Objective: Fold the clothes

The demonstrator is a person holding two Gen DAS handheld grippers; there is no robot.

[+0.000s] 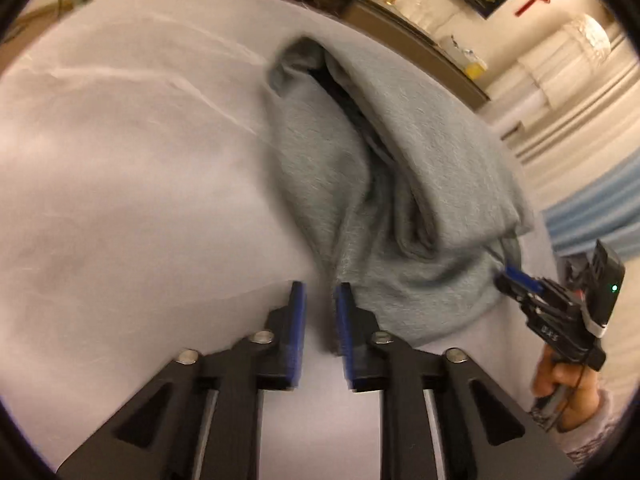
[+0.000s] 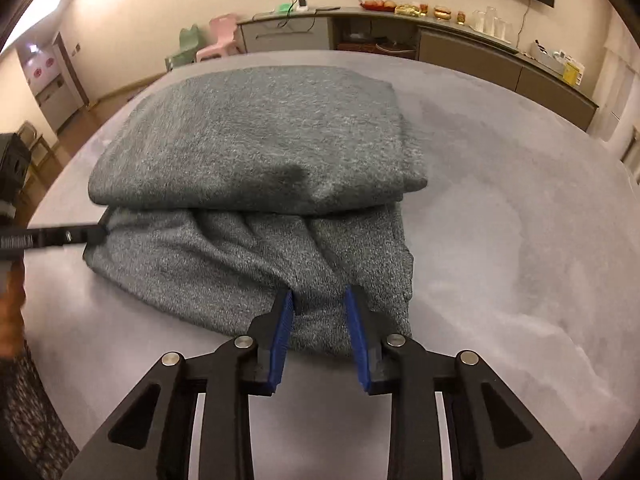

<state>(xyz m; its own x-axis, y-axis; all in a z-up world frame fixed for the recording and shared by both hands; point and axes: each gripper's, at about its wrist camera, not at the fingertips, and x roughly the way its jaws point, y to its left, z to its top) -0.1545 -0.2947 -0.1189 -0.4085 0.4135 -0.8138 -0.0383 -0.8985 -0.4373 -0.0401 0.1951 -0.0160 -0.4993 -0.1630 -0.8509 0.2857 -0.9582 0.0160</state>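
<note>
A grey knitted garment (image 2: 260, 140) lies partly folded on the pale table (image 2: 520, 220), its upper layer doubled over a wrinkled lower layer. In the right wrist view my right gripper (image 2: 319, 298) points down onto the near lower edge, with the cloth bunched between its blue pads and wrinkles running toward them. From the left wrist view the right gripper (image 1: 505, 274) meets the garment (image 1: 400, 184) at its edge. My left gripper (image 1: 321, 292) stands at the garment's other end, with mostly table showing between its pads and the cloth edge at its right fingertip. The left gripper (image 2: 102, 232) reaches the fold line side-on.
A long counter (image 2: 440, 28) with food items and cups runs along the back wall. Small pink and green chairs (image 2: 220, 40) stand beyond the table. A person's hand (image 1: 568, 392) holds the right gripper's handle. Bare table (image 1: 120, 160) spreads to the left of the garment.
</note>
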